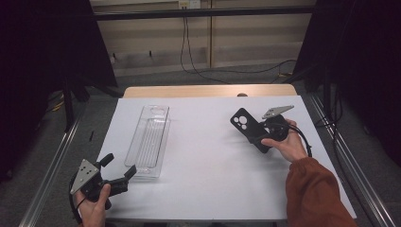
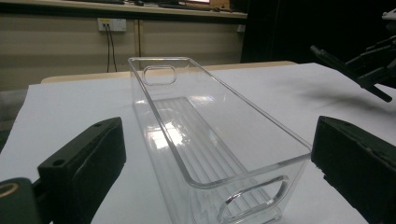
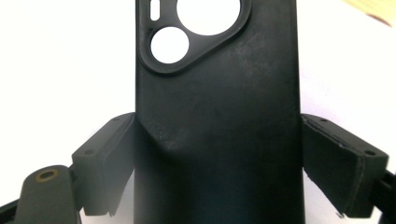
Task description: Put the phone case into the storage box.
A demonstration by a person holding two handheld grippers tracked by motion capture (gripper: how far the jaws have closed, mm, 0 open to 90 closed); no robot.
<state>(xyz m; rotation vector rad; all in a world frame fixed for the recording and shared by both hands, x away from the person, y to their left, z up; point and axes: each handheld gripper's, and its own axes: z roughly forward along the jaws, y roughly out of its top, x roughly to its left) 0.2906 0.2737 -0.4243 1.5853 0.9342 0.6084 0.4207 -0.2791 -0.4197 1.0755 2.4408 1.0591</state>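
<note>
A black phone case with round camera cut-outs is held above the white table at the right, my right gripper shut on its lower end. In the right gripper view the black phone case stands upright between the two pads, which press on its sides. A clear plastic tray lies lengthwise left of centre. My left gripper rests at the table's front left, open, just short of the tray's near end. In the left gripper view the clear plastic tray lies ahead between the spread jaws, untouched.
The white sheet covers the table, with a wooden edge at the far side. Metal rails run along both sides. Cables hang against the back wall. In the left gripper view the other gripper with the case shows at the upper right.
</note>
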